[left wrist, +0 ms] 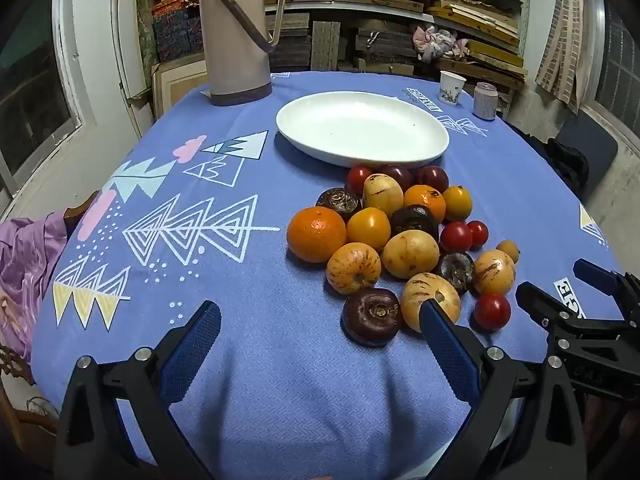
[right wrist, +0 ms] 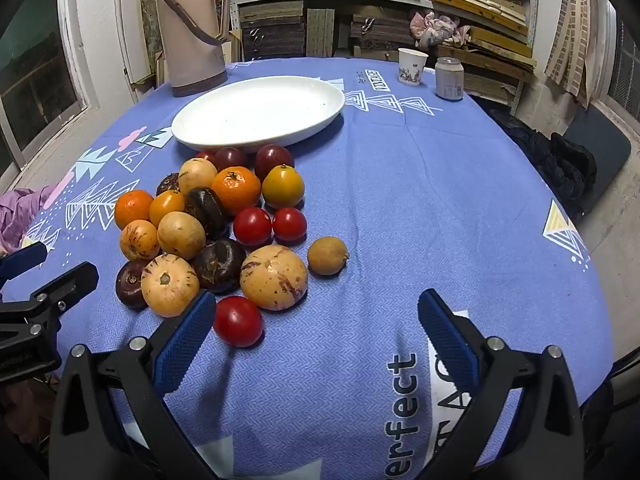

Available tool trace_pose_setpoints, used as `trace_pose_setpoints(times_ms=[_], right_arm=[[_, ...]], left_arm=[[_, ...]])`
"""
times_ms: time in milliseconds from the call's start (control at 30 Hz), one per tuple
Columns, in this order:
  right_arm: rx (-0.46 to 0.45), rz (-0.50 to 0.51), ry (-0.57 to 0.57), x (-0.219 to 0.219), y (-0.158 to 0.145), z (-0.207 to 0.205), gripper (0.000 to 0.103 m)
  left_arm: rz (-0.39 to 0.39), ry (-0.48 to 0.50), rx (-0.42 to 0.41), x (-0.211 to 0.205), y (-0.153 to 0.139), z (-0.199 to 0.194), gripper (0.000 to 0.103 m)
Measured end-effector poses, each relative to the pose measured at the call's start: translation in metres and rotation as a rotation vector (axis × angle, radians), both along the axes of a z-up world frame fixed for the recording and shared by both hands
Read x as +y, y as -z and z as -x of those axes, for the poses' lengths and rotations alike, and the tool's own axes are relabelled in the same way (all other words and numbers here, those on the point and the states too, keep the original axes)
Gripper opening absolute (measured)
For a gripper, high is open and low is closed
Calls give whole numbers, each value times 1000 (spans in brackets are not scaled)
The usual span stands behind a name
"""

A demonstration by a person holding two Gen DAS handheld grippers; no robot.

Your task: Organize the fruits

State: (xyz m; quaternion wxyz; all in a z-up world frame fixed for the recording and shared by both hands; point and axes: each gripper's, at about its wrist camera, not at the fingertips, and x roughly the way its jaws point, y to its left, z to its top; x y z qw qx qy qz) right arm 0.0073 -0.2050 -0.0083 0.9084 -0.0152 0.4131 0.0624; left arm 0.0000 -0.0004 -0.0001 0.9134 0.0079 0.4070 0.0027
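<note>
A heap of mixed fruit [left wrist: 404,240] lies on the blue tablecloth: oranges, yellow striped melons, dark purple fruits and red tomatoes; it also shows in the right wrist view [right wrist: 216,232]. An empty white oval plate [left wrist: 362,128] [right wrist: 260,110] sits just behind the heap. My left gripper [left wrist: 320,320] is open and empty, low over the cloth, its right finger beside a striped melon [left wrist: 430,294]. My right gripper [right wrist: 316,312] is open and empty, its left finger next to a red tomato [right wrist: 238,320]. Each gripper shows at the edge of the other's view.
A tall beige thermos [left wrist: 236,36] [right wrist: 194,28] stands at the back left. A paper cup [left wrist: 451,87] [right wrist: 412,66] and a small grey jar [left wrist: 485,101] [right wrist: 449,78] stand at the back right. Shelves of boxes lie behind the table. A dark chair [right wrist: 576,160] is on the right.
</note>
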Motion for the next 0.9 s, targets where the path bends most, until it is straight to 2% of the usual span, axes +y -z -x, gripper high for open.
trace_pose_setpoints(times_ms=[667,900], right_arm=[[7,-7,0,-1,0,-2,99],[8,-7,0,0,0,-2,99]], left_arm=[[6,2,9,3,8,1,100],[15,2,20,0,2,-2,100]])
